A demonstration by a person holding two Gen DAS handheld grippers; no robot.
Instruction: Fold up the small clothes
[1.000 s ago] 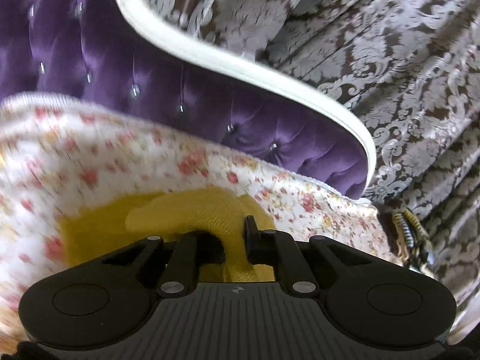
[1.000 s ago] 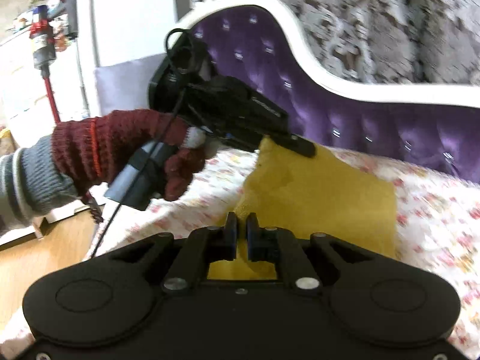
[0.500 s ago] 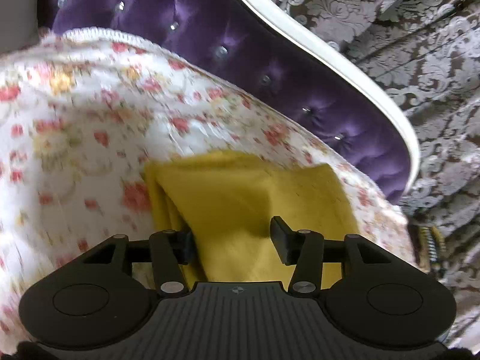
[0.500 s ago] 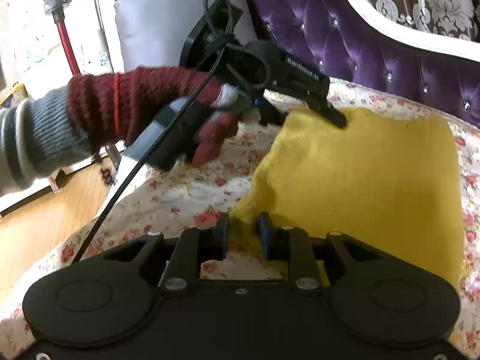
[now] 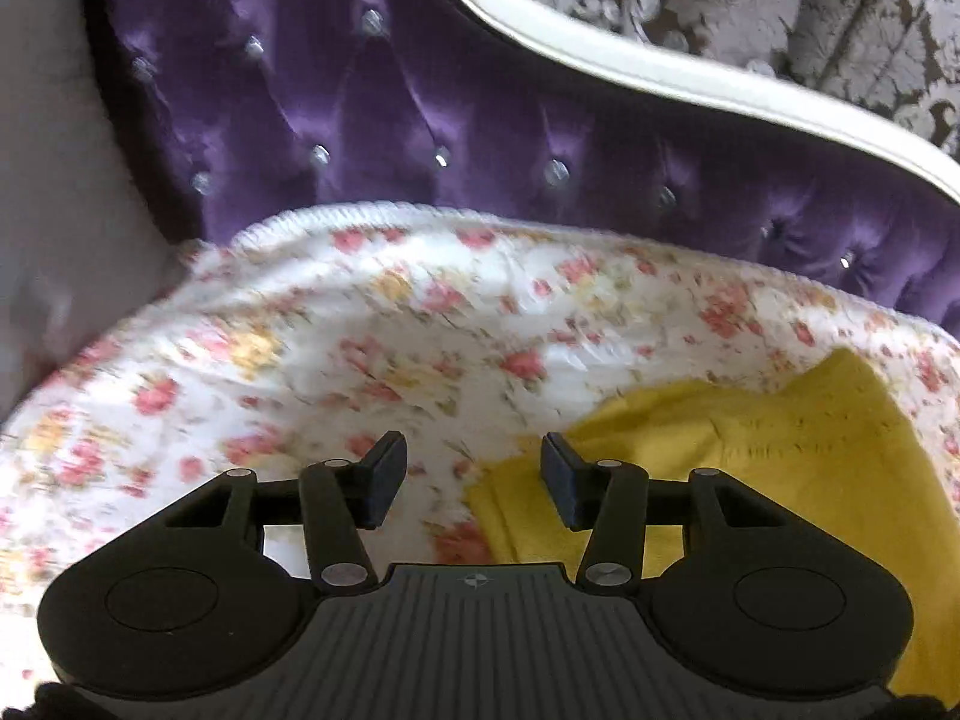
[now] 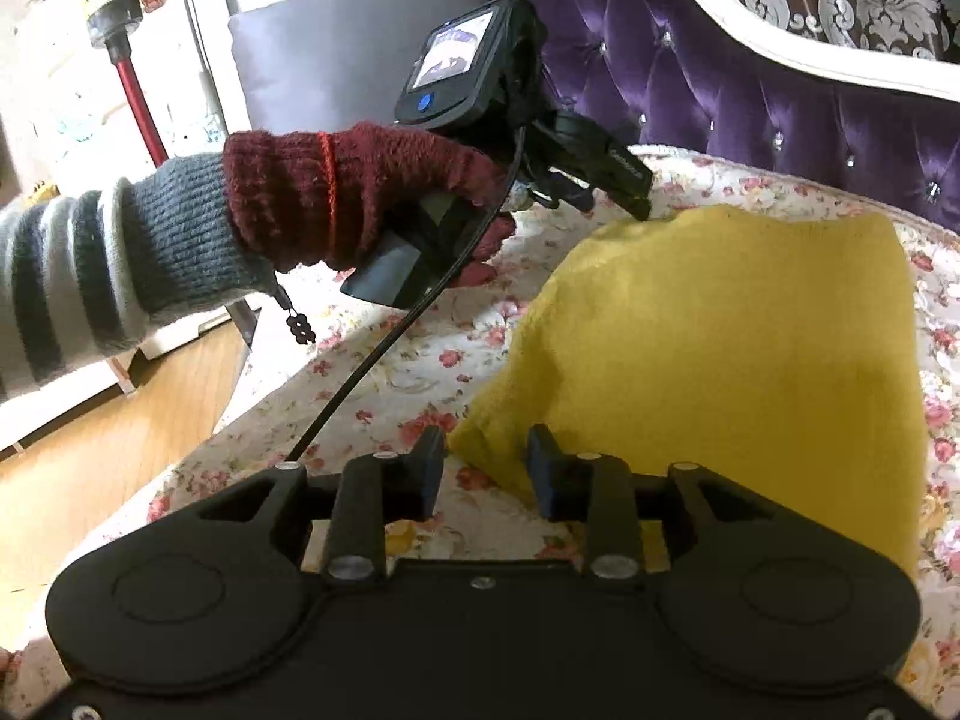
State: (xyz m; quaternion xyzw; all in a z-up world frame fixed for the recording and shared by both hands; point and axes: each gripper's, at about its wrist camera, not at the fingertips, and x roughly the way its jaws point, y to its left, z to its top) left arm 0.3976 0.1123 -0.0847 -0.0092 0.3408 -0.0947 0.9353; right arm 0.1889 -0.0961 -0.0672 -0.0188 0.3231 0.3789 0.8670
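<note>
On the left, the left hand in a dark red knitted glove (image 6: 336,198) holds the left black two-finger gripper (image 5: 474,474) tilted down over the sofa, with a grey striped sleeve behind it. Its jaws stand wide and hold nothing; the tip is at the far left corner of the cloth, touching or just above it, I cannot tell which. The folded mustard-yellow knitted garment (image 6: 732,348) lies flat on the white flowered blanket (image 6: 384,378), probably so that the fold can settle. Lower right, the right black gripper (image 6: 485,471) is also open, its jaws on both sides of the near left corner without pinching it. Behind stands the purple tufted sofa back (image 5: 480,120).
</note>
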